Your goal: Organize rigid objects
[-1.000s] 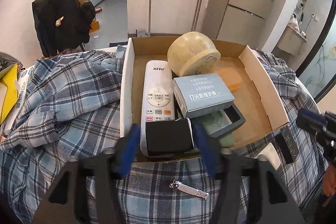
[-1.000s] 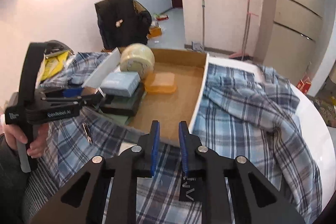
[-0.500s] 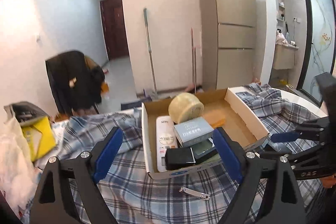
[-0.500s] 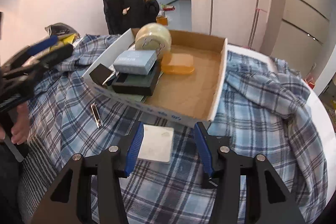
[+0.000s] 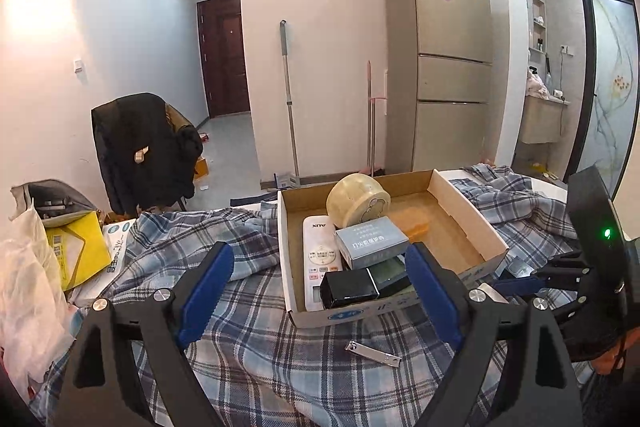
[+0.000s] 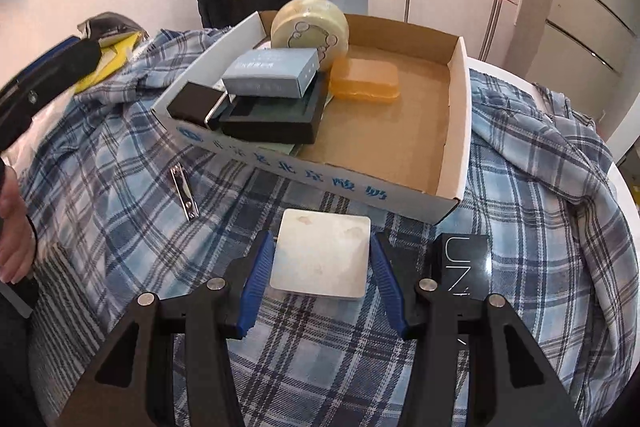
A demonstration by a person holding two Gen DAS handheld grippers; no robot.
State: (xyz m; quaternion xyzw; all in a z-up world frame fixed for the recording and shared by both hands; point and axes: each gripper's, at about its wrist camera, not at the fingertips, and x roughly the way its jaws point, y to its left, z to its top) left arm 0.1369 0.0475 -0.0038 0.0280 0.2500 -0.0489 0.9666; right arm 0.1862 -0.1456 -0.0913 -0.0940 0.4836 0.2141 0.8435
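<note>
A cardboard box [image 6: 458, 143] on the plaid cloth holds a cream round object [image 6: 310, 31], a grey-blue carton [image 6: 270, 73], a black tray [image 6: 272, 117], a small black box [image 5: 349, 288], an orange soap-like block [image 6: 365, 80] and a white remote [image 5: 318, 259]. My right gripper [image 6: 323, 283] is open, its jaws on either side of a white square tile [image 6: 322, 259] lying in front of the box. A black carton [image 6: 464, 263] lies right of it. My left gripper [image 5: 320, 297] is open and empty, raised before the box. A nail clipper [image 5: 372, 347] lies on the cloth.
The plaid cloth [image 6: 120, 211] covers a round white table [image 6: 624, 187]. Yellow packaging and a plastic bag [image 5: 48, 267] lie at the left. A chair with a black jacket [image 5: 140, 147], a mop and a fridge [image 5: 448, 47] stand behind.
My left gripper let go of the small black box in the cardboard box, opened and pulled back and up. My right gripper opened and came down around the white tile.
</note>
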